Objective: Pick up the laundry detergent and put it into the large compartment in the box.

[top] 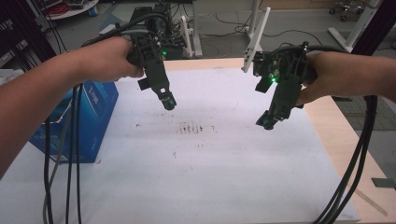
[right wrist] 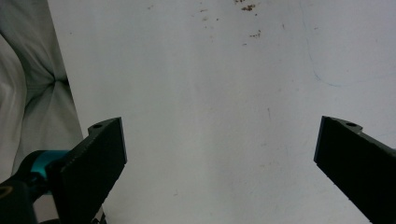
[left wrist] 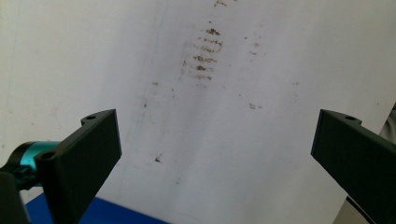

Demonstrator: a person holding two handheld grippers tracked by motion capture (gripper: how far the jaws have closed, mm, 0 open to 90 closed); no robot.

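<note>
Basically pre-grasp, judging by the high view: left gripper (top: 169, 103) and right gripper (top: 266, 123) held above white sheet (top: 224, 158), empty; blue box (top: 95, 107) nearest, at sheet's left edge. Left gripper view: jaws wide apart over brown smudges (left wrist: 205, 51), box corner below. Right gripper view: spread wide too. Next probably called for reaching left.

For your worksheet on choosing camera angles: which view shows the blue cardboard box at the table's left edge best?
The high view: the blue cardboard box shows its top and printed side there, beside the white sheet, partly behind black cables. The left gripper view catches a blue corner at its bottom edge between the open jaws. In the right gripper view I cannot make it out.
</note>
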